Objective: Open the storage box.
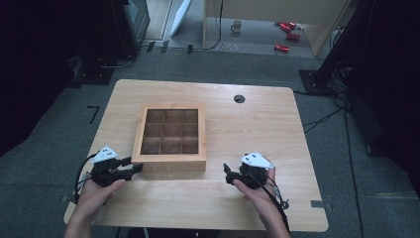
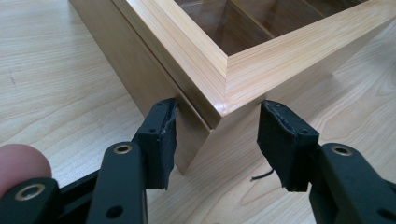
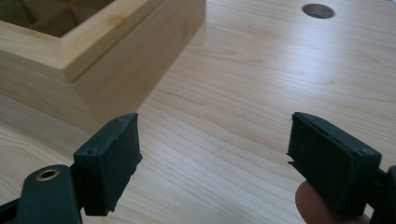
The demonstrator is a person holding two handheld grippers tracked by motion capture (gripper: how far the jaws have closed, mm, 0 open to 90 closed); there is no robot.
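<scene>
A square wooden box (image 1: 171, 161) with a glass-paned lid over a grid of compartments sits on the table's left half. My left gripper (image 1: 134, 167) is at its near left corner. In the left gripper view the jaws straddle that corner of the box (image 2: 261, 65): one pad lies against the side wall, the other against the front wall, so my left gripper (image 2: 217, 135) is shut on it. My right gripper (image 1: 227, 173) hovers over bare table to the right of the box, apart from it. It (image 3: 215, 158) stands open with nothing between its pads, and the box (image 3: 107, 60) lies ahead to its left.
The light wooden table (image 1: 277, 134) has a round cable hole (image 1: 239, 98) near its far edge, also visible as the hole (image 3: 318, 10). A mug (image 1: 236, 26) and red items (image 1: 287, 27) lie on the floor far behind. Grey carpet surrounds the table.
</scene>
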